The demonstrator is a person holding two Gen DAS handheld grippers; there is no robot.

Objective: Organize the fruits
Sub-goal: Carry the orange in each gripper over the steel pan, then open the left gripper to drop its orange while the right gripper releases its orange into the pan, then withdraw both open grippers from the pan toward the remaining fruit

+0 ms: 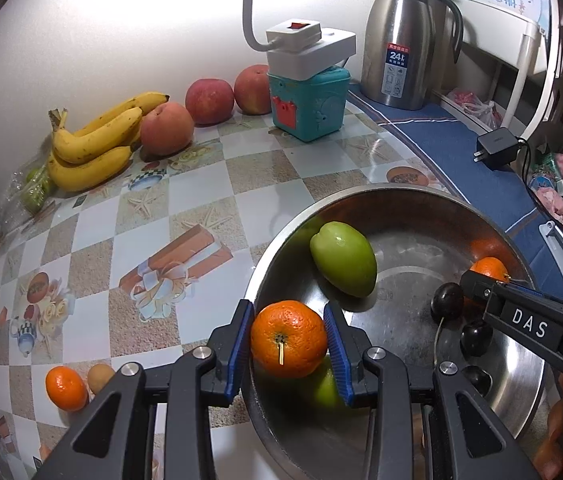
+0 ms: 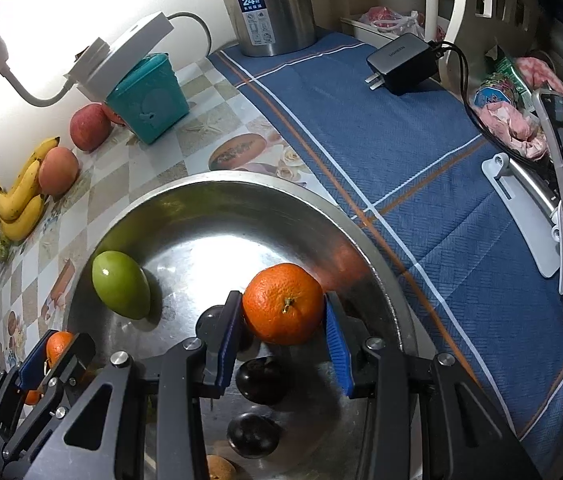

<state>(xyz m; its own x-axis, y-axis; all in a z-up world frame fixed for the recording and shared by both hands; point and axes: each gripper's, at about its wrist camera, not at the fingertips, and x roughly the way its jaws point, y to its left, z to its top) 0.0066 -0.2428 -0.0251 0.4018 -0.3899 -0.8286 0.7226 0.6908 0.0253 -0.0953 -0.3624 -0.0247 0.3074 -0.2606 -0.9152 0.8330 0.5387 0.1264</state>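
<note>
My left gripper point(image 1: 287, 314) is shut on an orange point(image 1: 288, 344), which hangs over the near left rim of a steel bowl point(image 1: 281, 240). My right gripper point(image 2: 283, 300) is shut on a second orange point(image 2: 281, 312) above the bowl's right side point(image 2: 361, 240). Each wrist view shows the other gripper: the right gripper point(image 1: 471, 282) with its orange point(image 1: 489, 269), the left gripper point(image 2: 59, 346) at lower left. In the bowl lie a green fruit point(image 1: 343, 258), another green one point(image 1: 323, 390) under the left orange, and dark plums point(image 1: 446, 302).
On the tiled tablecloth sit bananas point(image 1: 89, 148), three red apples point(image 1: 209, 100), a teal box point(image 1: 307, 106) under a white lamp base, and a small orange point(image 1: 66, 388) beside a brown fruit point(image 1: 99, 378). A steel thermos point(image 1: 399, 40) and a black charger point(image 1: 495, 148) stand on the blue cloth.
</note>
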